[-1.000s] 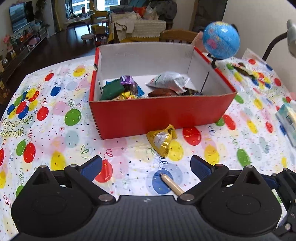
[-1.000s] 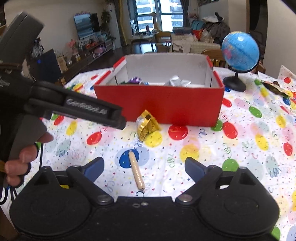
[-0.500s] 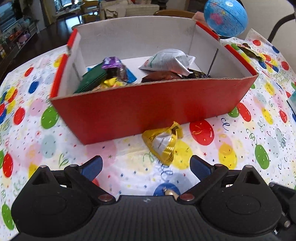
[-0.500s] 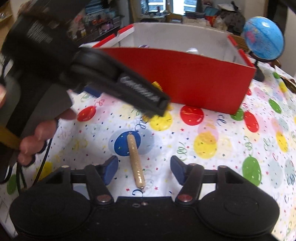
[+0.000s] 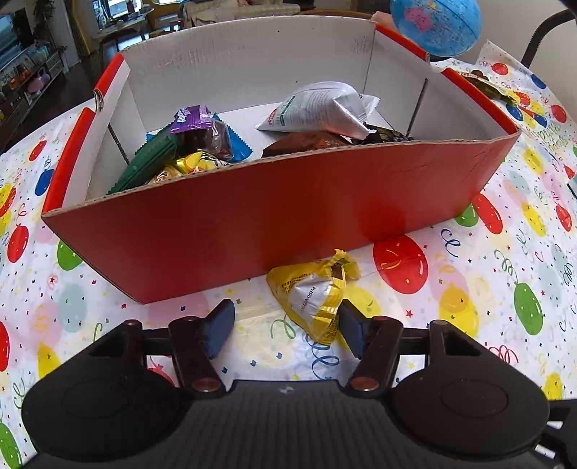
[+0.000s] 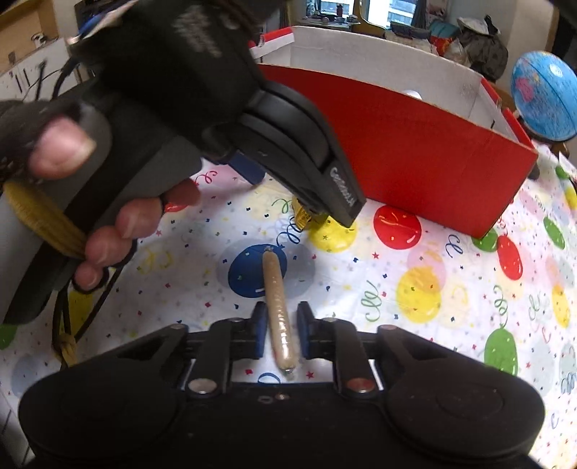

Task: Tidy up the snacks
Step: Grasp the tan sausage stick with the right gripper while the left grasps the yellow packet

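Partly complete. In the left wrist view, the red cardboard box [image 5: 274, 216] fills the middle of the frame, and several snacks already lie inside it: at the left a green wrapper [image 5: 148, 162], a purple packet [image 5: 191, 117] and a yellow wrapper [image 5: 194, 164]; toward the right a white pouch [image 5: 317, 108] resting on brown packets [image 5: 306, 142]. These I judge sorted. Outside the box, just below its front wall at lower centre, a yellow-and-silver snack packet [image 5: 312, 299] lies on the balloon-print tablecloth [image 5: 468, 288]. The left gripper [image 5: 285, 324] brackets it with jaws closing — the right pad [image 5: 351, 333] meets the packet's edge, the left pad [image 5: 218, 330] stands clear, so no grip is made yet. At far upper right a further dark wrapper [image 5: 483, 84] sits on the cloth beside the globe [image 5: 436, 25]; it appears outstanding too. In the right wrist view, a hand [image 6: 104, 223] holding the left gripper's body occupies the upper left. At lower centre a tan sausage stick [image 6: 277, 310] lies on the cloth, its far end on a blue balloon, and the right gripper [image 6: 279, 333] is clenched on its near half, pads against both sides; whether it has left the cloth cannot be told. Remaining, in my judgement: secure the packet, carry both items into the box at upper right of that view, then collect the stray wrapper.
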A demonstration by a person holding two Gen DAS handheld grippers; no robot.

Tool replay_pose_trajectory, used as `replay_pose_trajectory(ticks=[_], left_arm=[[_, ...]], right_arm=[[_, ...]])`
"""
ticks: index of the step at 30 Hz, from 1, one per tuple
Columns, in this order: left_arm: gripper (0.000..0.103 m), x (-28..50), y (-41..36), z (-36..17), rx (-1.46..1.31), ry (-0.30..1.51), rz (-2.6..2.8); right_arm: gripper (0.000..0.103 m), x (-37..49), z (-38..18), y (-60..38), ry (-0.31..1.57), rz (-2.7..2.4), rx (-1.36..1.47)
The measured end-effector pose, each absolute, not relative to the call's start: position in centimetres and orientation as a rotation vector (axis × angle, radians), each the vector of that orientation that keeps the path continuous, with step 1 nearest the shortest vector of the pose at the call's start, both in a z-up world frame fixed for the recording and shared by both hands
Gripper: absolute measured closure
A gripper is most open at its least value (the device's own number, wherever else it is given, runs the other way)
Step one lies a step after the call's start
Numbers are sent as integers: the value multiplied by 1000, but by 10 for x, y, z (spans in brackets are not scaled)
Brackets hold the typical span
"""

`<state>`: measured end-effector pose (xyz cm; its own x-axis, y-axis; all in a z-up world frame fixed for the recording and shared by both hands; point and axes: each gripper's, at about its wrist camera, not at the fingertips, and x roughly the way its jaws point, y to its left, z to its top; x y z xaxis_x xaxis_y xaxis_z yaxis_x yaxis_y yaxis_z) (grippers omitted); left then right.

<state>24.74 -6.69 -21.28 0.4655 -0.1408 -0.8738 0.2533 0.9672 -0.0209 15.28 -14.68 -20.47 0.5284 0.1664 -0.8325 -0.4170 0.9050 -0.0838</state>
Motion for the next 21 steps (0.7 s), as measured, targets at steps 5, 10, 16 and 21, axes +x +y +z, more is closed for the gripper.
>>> replay_pose_trajectory(ticks=[5,10,16,21], left_arm=[[59,249,-66,-213,97,1054,-249],[69,249,-65,-210,68,1053,-246],[77,243,-60,-204,31,1061,-225],[80,232,-57,-189,8,1042,-201]], right_arm=[[93,150,-203,-147,955,331,-281],[93,145,-199,-160,961,260,-238],[93,132,-188,-186,948,176,-159],[93,125,-176,-199,926,139,-112]])
